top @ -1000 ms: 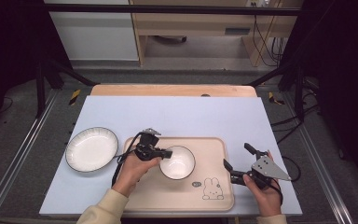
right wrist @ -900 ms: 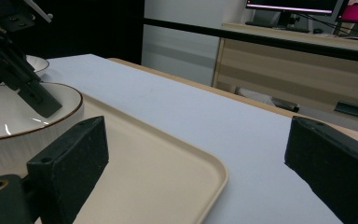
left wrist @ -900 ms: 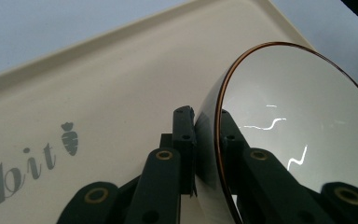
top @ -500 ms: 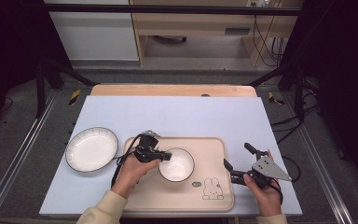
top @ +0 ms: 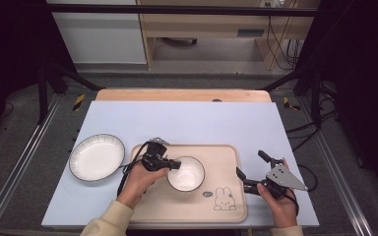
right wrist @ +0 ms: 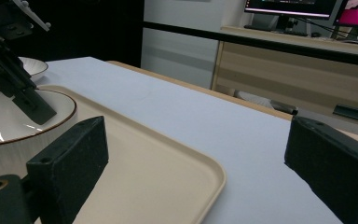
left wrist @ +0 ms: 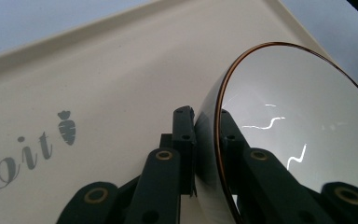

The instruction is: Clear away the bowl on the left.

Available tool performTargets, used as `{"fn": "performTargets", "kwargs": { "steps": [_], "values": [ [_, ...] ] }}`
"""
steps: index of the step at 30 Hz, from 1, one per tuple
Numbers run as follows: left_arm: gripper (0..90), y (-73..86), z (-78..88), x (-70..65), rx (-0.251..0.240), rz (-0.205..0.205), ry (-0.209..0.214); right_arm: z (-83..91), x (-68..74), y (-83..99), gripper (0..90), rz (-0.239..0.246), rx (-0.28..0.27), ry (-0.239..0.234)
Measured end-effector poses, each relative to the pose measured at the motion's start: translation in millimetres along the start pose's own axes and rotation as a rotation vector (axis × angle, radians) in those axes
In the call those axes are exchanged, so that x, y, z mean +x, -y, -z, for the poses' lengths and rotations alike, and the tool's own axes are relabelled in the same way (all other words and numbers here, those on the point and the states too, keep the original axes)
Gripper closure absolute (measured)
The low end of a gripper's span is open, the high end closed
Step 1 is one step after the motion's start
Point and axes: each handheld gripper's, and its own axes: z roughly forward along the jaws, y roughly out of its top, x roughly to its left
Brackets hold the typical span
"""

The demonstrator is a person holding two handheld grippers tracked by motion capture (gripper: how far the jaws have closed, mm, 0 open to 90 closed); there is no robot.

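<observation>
Left gripper (top: 174, 164) clamped on rim of bowl (top: 186, 173): one jaw outside the wall, the other inside, pads pressed to the china on both faces in the left gripper view, rim (left wrist: 223, 140) running up between them. Bowl white with thin dark edge line, resting on tray (top: 226, 162) near its middle, gripped at the rim's left side as seen from above. Mouth of bowl facing up; round, so no long axis to note. Right gripper (top: 254, 170) held just off the tray's right edge, jaws spread wide, nothing between them; in the right gripper view, bare tray corner (right wrist: 200, 172) and tabletop between the two pads. Tray beige, rabbit drawing (top: 223, 199) near its front right corner, long side running left to right across the table. Plate (top: 97, 157) white, lying flat just left of tray on pale blue tabletop (top: 187, 120). Beyond: wooden table edge (top: 182, 95), grey floor, black frame legs, wooden desk, cables at right.
</observation>
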Motion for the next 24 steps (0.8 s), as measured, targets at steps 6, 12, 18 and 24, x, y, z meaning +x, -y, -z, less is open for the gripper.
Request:
{"fn": "performTargets", "kwargs": {
  "steps": [6, 12, 18, 24],
  "values": [
    [81.2, -0.1, -0.3, 0.3, 0.001, -0.001, 0.003, -0.5, 0.4, 0.1, 6.1, -0.001, 0.002, -0.002],
    [80.8, -0.1, -0.9, 0.8, -0.002, -0.009, 0.009, -0.6, 0.5, 0.2, 6.1, -0.001, 0.007, -0.002],
    [75.2, 1.0, 0.8, -1.9, 0.002, -0.05, -0.009, -1.3, 1.2, 0.3, 6.1, 0.003, 0.013, -0.006],
    [60.8, 2.4, 1.6, -7.2, -0.001, -0.112, -0.047, -1.8, 1.7, 0.3, 6.1, 0.002, 0.016, -0.007]
  ]
}}
